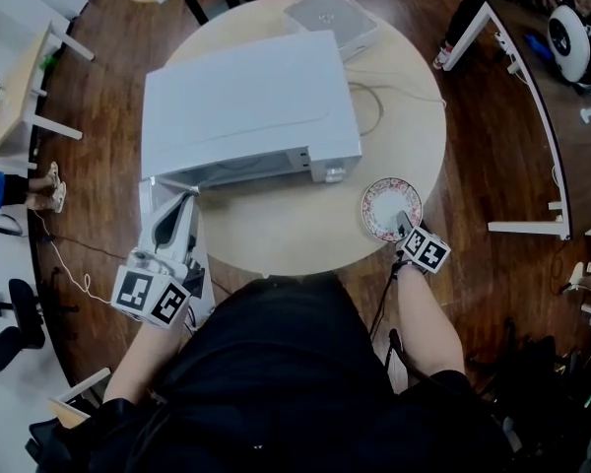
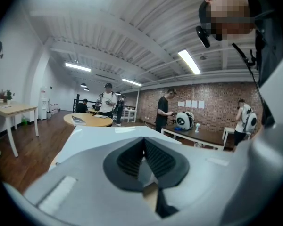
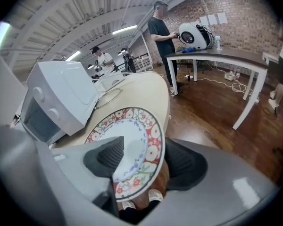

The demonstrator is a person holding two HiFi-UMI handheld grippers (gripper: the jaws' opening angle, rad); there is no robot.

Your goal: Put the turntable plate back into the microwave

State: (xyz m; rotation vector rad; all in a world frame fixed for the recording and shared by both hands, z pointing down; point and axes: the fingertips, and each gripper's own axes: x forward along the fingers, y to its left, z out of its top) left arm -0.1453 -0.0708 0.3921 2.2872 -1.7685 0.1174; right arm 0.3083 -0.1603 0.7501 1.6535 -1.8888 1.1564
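The right gripper point(image 1: 406, 227) point(image 3: 144, 161) has its jaws closed on the near rim of the turntable plate point(image 1: 386, 205) point(image 3: 127, 140), a round plate with a white centre and a red flowered border. One dark pad lies over the plate's upper face and the other sits under its edge. The rest of the plate reaches forward from the jaws over the front right part of the round desk point(image 1: 276, 230) point(image 3: 148, 91). It is tilted between the jaws, and I cannot tell whether its far side rests on the desk. Below the jaws, the wooden floor and the tips of two shoes show past the desk edge. Ahead and to the left of these jaws stands the white microwave point(image 1: 246, 106) point(image 3: 56, 98), just beside the plate but not touching it, its dark front facing the person. The left gripper point(image 1: 187, 200) point(image 2: 144, 157) is held level at the microwave's front left corner, its jaws drawn together into a narrow V on a thin pale edge that looks like the top of the open door point(image 1: 205, 264). Beyond these jaws the flat white top of the microwave point(image 2: 113, 135) stretches away.
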